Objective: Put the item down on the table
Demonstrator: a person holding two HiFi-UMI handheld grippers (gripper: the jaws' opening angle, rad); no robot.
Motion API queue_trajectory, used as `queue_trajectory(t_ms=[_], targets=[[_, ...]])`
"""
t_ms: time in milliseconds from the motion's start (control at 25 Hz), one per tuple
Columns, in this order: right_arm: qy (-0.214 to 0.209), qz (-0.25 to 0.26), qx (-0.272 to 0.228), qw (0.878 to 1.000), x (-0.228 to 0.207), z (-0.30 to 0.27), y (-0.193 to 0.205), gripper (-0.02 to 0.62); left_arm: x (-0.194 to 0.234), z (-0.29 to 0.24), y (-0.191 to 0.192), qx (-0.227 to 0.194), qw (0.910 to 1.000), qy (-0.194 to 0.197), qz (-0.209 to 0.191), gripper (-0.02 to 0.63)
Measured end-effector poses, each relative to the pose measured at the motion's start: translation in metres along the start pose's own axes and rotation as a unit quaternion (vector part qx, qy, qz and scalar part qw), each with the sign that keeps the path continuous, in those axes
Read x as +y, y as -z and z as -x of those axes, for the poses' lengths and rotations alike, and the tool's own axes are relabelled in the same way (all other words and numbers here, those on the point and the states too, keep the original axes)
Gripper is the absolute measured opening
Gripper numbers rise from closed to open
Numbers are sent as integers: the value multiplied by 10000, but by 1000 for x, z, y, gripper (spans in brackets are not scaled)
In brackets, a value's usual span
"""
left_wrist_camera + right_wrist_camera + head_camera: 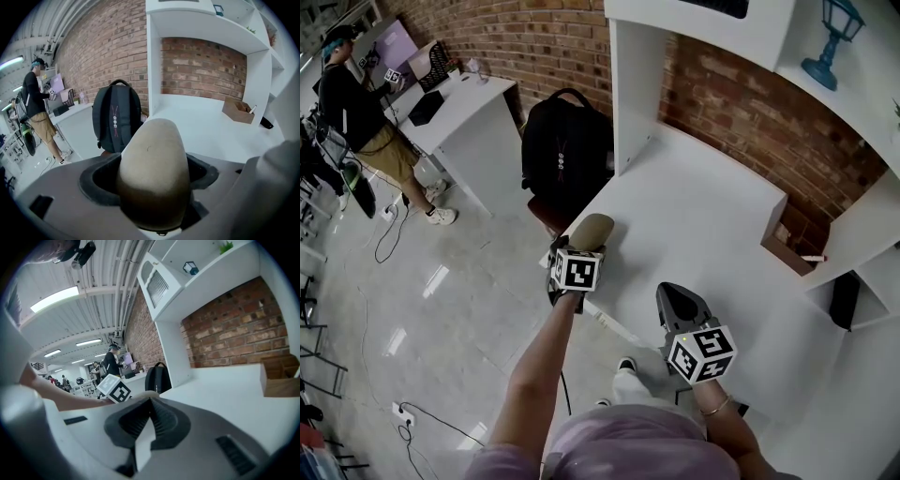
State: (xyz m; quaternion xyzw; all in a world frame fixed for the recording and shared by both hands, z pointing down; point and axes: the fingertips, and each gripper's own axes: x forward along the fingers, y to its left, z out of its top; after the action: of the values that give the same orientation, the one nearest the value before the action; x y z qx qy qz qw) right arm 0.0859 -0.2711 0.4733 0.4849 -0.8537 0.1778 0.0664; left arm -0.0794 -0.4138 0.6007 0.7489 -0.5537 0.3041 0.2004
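Observation:
A tan, egg-shaped item (592, 229) is clamped between the jaws of my left gripper (581, 247), held just over the near left edge of the white table (712, 216). In the left gripper view the item (153, 164) fills the middle and juts forward from the dark pads, hiding the jaw tips. My right gripper (677, 302) hovers over the table's front edge, to the right of the left one. Its ribbed pads (159, 420) meet at the tip with nothing between them.
A black backpack (567, 141) stands against the table's left side. A white shelf upright (633, 84) rises at the back, and a small cardboard box (787, 248) sits at the far right. A person (352, 108) stands at another desk far left.

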Motion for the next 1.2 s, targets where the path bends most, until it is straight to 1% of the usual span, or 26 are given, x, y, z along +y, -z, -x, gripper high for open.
queue_trajectory(t_ms=[160, 520, 960, 1200], targets=[[51, -23, -6, 10000, -5, 3, 1, 2, -3, -6, 2, 97, 9999, -19, -91, 397], [164, -86, -1, 9998, -13, 8, 3, 2, -8, -18, 11, 262, 9995, -21, -149, 397], [195, -58, 17, 9998, -13, 8, 4, 2, -9, -24, 19, 282, 9995, 57, -157, 398], [221, -62, 22, 9997, -13, 9, 4, 2, -8, -25, 22, 340, 9992, -31, -192, 397]])
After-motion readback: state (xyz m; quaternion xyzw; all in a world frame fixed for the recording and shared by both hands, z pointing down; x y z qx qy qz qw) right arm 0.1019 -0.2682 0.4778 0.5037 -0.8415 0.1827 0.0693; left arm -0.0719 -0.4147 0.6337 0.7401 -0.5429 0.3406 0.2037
